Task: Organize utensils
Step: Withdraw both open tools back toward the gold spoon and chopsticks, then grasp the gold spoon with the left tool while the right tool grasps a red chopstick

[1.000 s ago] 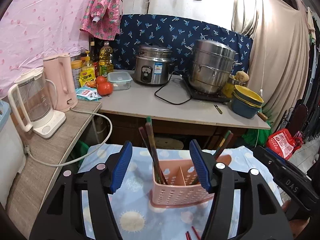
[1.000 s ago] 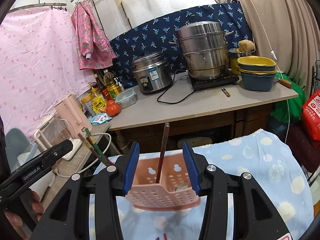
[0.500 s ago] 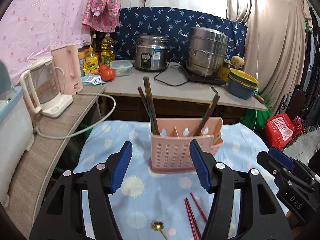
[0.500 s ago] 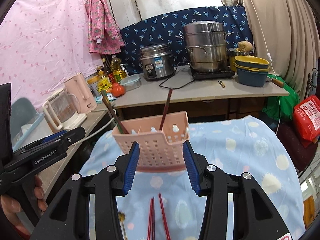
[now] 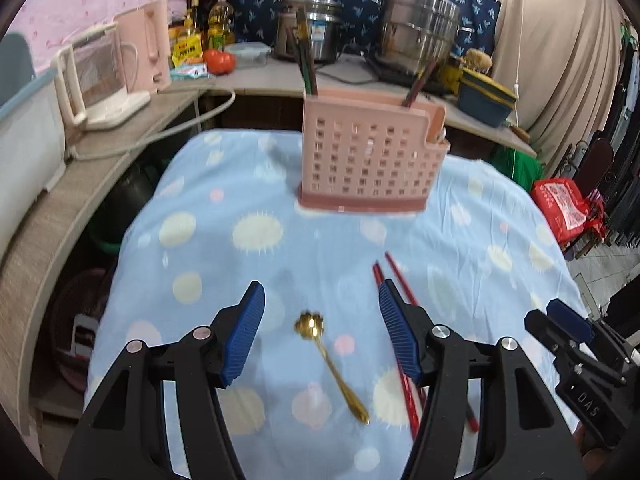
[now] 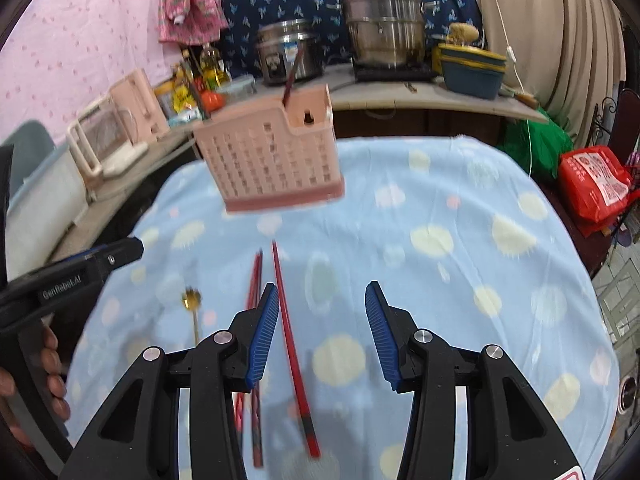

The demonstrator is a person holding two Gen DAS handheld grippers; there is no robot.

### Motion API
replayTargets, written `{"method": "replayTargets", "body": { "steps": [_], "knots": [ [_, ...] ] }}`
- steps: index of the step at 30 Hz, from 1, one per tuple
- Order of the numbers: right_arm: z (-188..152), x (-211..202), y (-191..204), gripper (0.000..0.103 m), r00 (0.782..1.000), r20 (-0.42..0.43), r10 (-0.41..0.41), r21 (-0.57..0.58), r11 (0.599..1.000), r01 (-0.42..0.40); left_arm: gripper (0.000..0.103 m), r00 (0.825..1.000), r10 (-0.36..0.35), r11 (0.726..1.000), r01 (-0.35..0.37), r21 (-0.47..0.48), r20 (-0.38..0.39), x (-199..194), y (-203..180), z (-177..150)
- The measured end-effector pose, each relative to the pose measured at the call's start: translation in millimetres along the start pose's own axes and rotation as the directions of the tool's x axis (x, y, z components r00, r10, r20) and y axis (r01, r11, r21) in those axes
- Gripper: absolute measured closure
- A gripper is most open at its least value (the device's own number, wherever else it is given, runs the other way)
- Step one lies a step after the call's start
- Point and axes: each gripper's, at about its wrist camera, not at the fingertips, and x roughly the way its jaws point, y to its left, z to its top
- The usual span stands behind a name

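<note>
Pink utensil caddy (image 5: 370,152) stands upright on the blue dotted cloth (image 5: 224,208), toward the cloth's far edge. Perforated front wall, lower step at its right end. Dark chopsticks (image 5: 305,62) lean out of its left compartment; another brown pair (image 5: 418,80) sticks up from the right side.

Nearer than the caddy, loose items lie flat on the cloth. A small gold spoon (image 5: 330,360) rests with its bowl pointing toward the caddy and its handle trailing away. Just right of the spoon, red chopsticks (image 5: 394,280) lie roughly lengthwise, tips aimed at the caddy. From the right wrist view the red sticks number at least three, two close together and one slightly apart to the right; blur makes an exact count uncertain.

Left gripper (image 5: 320,332) is spread wide and holding nothing. It hovers on the near side of the caddy, well apart from it, with the spoon's bowl lying between its blue pads (image 5: 244,336). Whether the pads touch the cloth cannot be told.

Right gripper (image 6: 322,334) is likewise wide apart and empty, also near side of the caddy. One red chopstick runs just beside its left pad, inside the gap; the other red sticks pass under that finger.

Behind the caddy: a counter (image 5: 264,76) with a rice cooker (image 5: 314,28), a steel steamer pot (image 5: 418,26), stacked bowls (image 5: 486,94), a tomato (image 5: 218,61). Left of the caddy, two kettles (image 5: 106,76) on a side shelf.
</note>
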Motion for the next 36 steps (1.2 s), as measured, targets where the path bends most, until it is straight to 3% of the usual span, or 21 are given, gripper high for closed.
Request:
{"method": "replayTargets", "body": {
  "steps": [10,15,21,30,36],
  "knots": [
    [-74.2,16.7,8.8,0.063,0.991,-0.135,-0.005,-0.051,0.999,-0.002,0.047,0.993,-0.002,0.999,-0.002,-0.034,-0.118,24.2,1.0,-67.0],
    [-86.0,23.4,12.8,0.071,0.986,-0.169,-0.004,-0.059,0.998,-0.006,0.047,0.99,-0.018,0.998,0.008,-0.067,-0.143,32.2,0.2,-83.2],
    [-86.9,28.7,11.6,0.081,0.983,-0.185,-0.01,-0.062,0.998,-0.001,0.047,0.987,-0.005,0.999,-0.001,-0.037,-0.161,43.4,-8.9,-87.6],
    [-88.7,31.2,14.6,0.081,0.984,-0.177,-0.025,-0.082,0.997,0.011,0.063,0.987,0.034,0.999,-0.03,0.026,-0.155,48.4,-11.8,-93.5],
    [-88.9,31.1,14.6,0.083,0.984,-0.177,-0.026,-0.081,0.997,0.011,0.089,0.989,0.016,0.999,-0.012,0.03,-0.146,43.6,0.1,-97.4]
  ]
}}
